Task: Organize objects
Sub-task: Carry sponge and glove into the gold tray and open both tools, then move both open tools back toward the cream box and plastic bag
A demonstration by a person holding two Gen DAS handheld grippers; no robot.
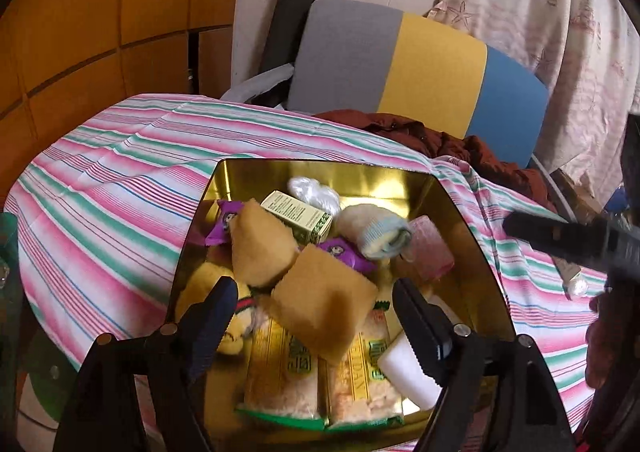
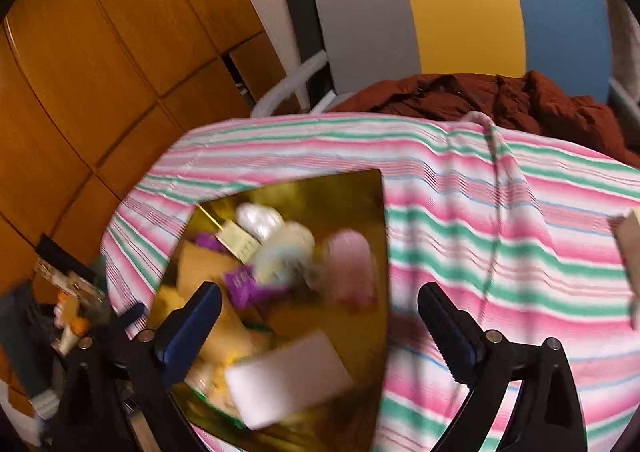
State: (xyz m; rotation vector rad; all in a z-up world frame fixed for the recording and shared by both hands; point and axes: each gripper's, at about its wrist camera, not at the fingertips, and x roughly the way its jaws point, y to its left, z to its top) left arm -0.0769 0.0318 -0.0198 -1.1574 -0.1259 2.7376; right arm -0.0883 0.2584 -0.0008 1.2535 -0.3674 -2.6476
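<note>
Gold tin (image 1: 224,188), centre frame on the striped cloth (image 1: 100,188), brims with snacks; left gripper (image 1: 312,316) and right gripper (image 2: 320,316) both gape wide, empty.

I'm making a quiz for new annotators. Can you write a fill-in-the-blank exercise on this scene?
1. The snacks and toys lie inside a ____-coloured tin.
2. The tin stands on a ____ cloth.
3. The left gripper has its jaws ____, holding nothing.
4. Behind the table, a dark red jacket lies on a ____.

Missing words: gold; striped; open; chair
</note>
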